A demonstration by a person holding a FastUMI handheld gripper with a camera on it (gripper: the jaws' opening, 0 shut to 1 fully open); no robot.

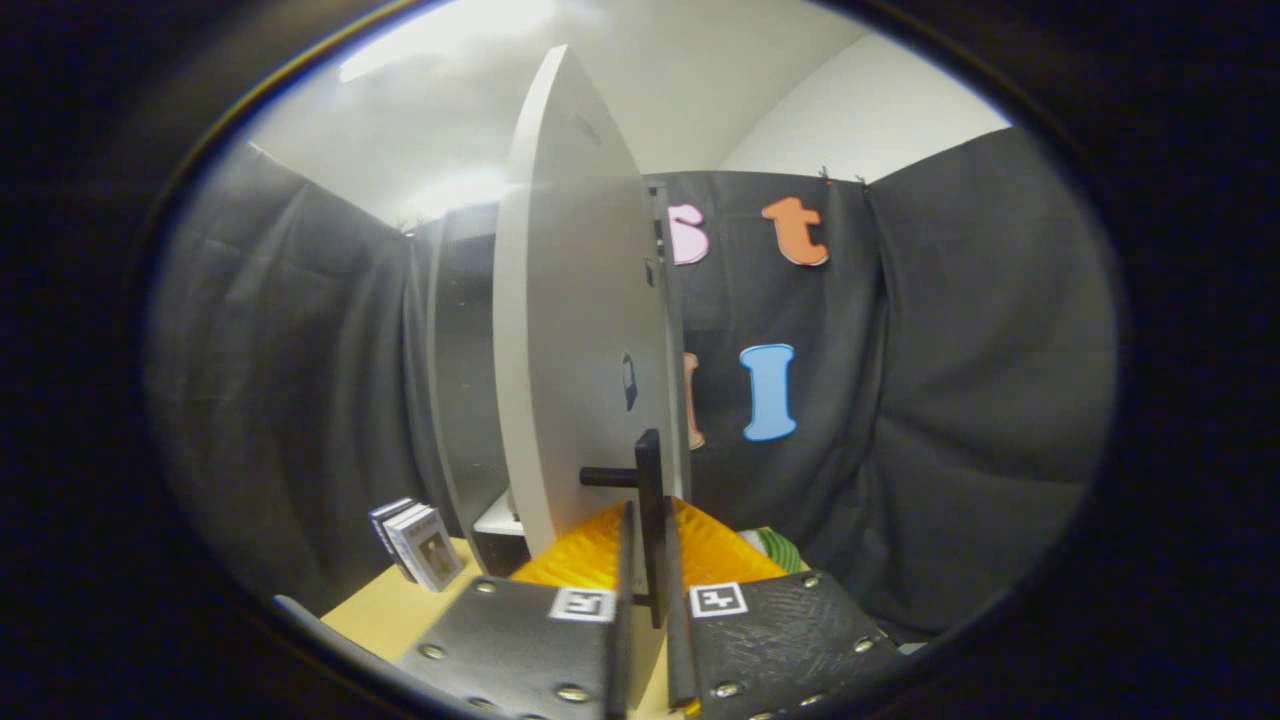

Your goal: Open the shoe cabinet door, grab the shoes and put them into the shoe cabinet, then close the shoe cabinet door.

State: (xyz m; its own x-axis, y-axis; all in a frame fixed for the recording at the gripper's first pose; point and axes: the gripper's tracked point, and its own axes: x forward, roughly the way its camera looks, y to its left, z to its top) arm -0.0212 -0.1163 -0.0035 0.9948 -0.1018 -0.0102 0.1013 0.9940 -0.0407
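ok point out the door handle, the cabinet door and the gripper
door handle [651,490], gripper view, on its upright black bar
cabinet door [565,330], gripper view, on its white face
gripper [647,590], gripper view, midway between the fingertips, closed on the handle

One hand-held gripper [648,600], its two fingers closed on the one black handle [650,500]. One white cabinet door [575,330], seen nearly edge-on, carries that handle. One orange, ribbed thing [715,550] lies just beyond the fingers; what it is cannot be told. One green-and-white striped thing [778,548] peeks out beside it. Two small boxes [420,543] stand side by side on the one tan surface [400,610]. Two square black-and-white markers [718,599], one on each finger.
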